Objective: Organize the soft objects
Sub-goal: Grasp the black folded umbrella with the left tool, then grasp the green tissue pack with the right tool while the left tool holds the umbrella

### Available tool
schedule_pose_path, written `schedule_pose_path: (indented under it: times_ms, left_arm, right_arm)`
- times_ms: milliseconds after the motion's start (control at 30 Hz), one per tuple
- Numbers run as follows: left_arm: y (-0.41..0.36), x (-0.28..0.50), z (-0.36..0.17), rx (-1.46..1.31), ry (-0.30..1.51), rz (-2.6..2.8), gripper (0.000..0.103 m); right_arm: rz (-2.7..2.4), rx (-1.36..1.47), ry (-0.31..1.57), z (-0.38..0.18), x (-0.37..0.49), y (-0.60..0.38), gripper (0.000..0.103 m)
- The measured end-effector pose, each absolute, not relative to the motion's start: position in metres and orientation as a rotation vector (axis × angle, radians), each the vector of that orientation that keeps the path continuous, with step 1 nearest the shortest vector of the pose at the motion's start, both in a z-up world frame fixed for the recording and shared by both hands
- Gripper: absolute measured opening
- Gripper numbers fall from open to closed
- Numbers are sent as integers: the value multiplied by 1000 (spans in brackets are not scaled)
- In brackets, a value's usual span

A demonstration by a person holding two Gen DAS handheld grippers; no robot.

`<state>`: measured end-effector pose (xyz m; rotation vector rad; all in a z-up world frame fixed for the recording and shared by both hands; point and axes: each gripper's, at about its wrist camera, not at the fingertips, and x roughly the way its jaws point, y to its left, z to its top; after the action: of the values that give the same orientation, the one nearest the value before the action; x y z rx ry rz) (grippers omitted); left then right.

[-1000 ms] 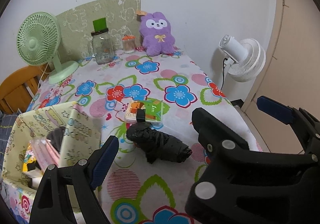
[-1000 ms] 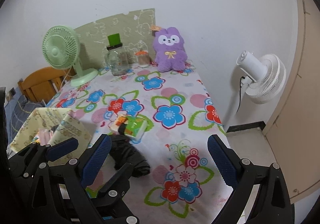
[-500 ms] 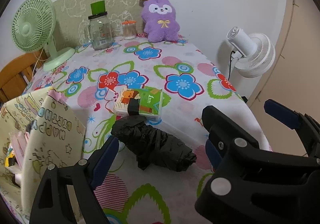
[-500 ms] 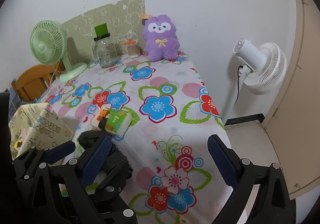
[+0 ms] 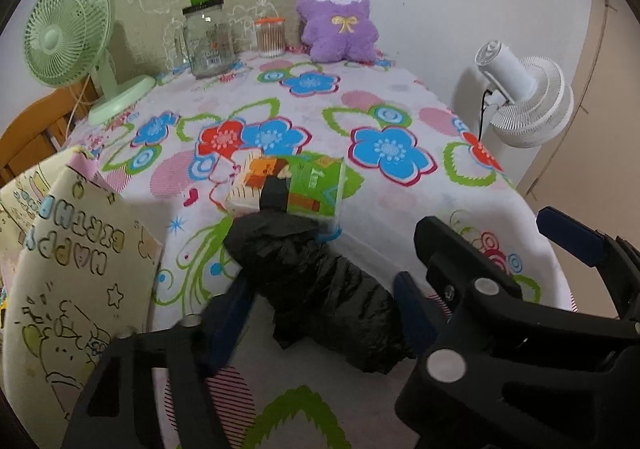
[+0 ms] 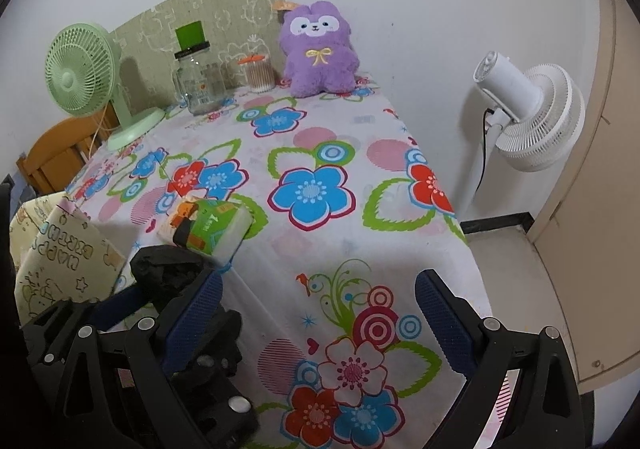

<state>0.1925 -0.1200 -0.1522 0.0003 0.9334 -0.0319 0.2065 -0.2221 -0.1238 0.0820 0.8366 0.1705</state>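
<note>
- Black crumpled bundle, a soft plastic-looking wad, lies on the flowered tablecloth near the front of the table, its far end touching the green tissue pack just behind it.
- Your left gripper has its jaws spread wide, one blue pad on each side of the bundle; the pads sit close to it, but whether they press it you cannot tell from the left wrist view.
- Your right gripper is also spread wide, holding nothing, above bare tablecloth to the right of the bundle.
- Bundle surface is wrinkled and glossy, lumpy, longer than it is wide, lying at a slant.
- Compared with a second ago, your left gripper has come down and forward: the bundle then sat well ahead of the pads, and now it lies between them.
- Yellow patterned bag stands at the table's left edge, near the bundle.
- Farther back stand a purple plush rabbit, a glass jar and a green desk fan; a white fan stands off the table to the right.
</note>
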Motion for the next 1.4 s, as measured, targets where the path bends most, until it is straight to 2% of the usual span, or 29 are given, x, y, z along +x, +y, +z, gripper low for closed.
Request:
schedule_pose_path:
  times_ms: [133,333,1400]
  left_arm:
    - [-118,191,-153,-5,936,-38,51]
    - [-114,187,-151,-12,935,-38,41]
    - [-78,218,-151,-34,963,111,41]
  right_arm:
    - [182,86,840,-125,207,-220,99]
    - [204,69,833,-123,208,-212,99]
    - [432,-61,844,-130,265,-151,99]
